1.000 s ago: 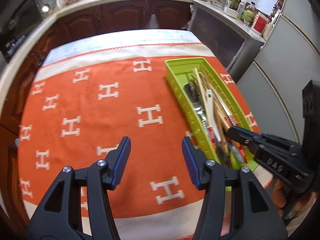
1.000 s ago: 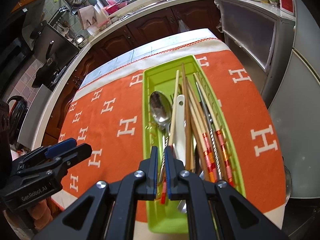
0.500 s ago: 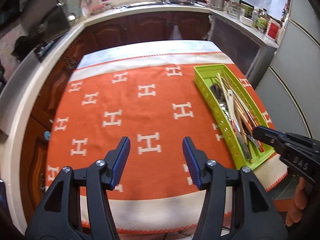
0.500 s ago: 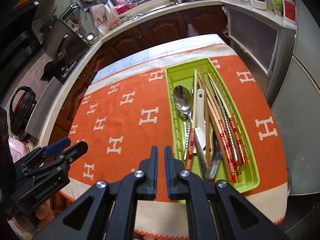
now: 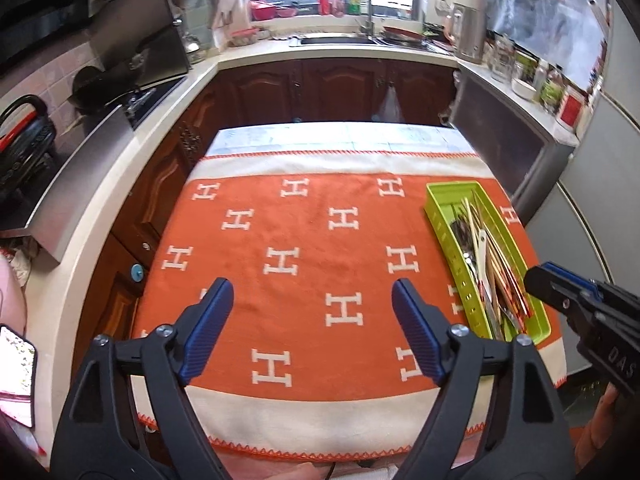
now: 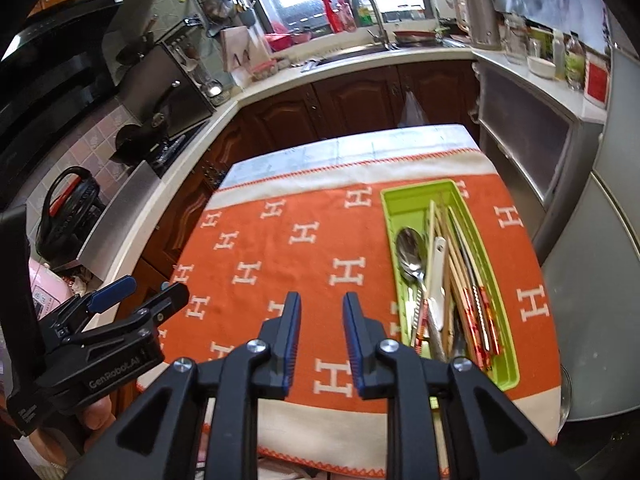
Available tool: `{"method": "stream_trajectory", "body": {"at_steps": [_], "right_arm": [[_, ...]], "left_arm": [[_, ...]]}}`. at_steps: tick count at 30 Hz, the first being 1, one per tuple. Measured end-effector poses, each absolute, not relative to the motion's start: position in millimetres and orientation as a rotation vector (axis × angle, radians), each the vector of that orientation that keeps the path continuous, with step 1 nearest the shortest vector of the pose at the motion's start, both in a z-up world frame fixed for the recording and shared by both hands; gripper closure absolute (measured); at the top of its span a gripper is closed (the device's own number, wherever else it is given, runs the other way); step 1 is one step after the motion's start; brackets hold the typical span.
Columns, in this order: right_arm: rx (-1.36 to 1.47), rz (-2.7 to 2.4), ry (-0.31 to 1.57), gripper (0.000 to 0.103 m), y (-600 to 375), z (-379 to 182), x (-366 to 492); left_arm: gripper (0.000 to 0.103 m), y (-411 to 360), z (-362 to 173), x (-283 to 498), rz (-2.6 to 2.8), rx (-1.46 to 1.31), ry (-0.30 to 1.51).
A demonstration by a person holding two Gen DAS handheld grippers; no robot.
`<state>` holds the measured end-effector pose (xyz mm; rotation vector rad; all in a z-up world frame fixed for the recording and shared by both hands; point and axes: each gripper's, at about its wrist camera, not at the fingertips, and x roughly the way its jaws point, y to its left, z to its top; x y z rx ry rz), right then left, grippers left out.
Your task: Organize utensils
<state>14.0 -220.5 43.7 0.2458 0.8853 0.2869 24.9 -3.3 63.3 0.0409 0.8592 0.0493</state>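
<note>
A lime-green tray lies on the right side of the orange cloth. It holds a metal spoon, a white utensil and several chopsticks. My left gripper is open and empty, raised above the near middle of the cloth, left of the tray. My right gripper is partly open and empty, raised above the near cloth, just left of the tray; it also shows in the left wrist view.
The orange cloth with white H marks covers a small table. A white counter runs along the left and back, with a sink behind. A grey fridge stands to the right.
Both grippers have pulled back and up from the table, so more of the kitchen shows. My right gripper's jaws have gone from shut to partly open. The tray stays put.
</note>
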Motion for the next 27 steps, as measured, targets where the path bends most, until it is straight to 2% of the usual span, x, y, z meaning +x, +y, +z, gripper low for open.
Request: {"method": "stream_trajectory", "body": {"at_steps": [3,8,21,27], "right_arm": [[0.245,0.289,0.868,0.078,-212.8,53.4,12.8],[0.237,0.305,0.851,0.064,-202.1,59.0,8.5],[0.212,0.251,0.86,0.063,-195.2,51.9,13.0],[0.215,0.254,0.859,0.058,-195.1,51.6,14.6]], "left_arm": [[0.022,2.5,74.9,22.2,0.055,0.031,0.847],[0.022,3.2,88.2,13.0,0.067,0.045,0.796],[0.021,-5.7,83.8,16.5,0.041,0.045,0.817],[0.021,-8.1,80.5,22.3,0.033,0.049,0.82]]}}
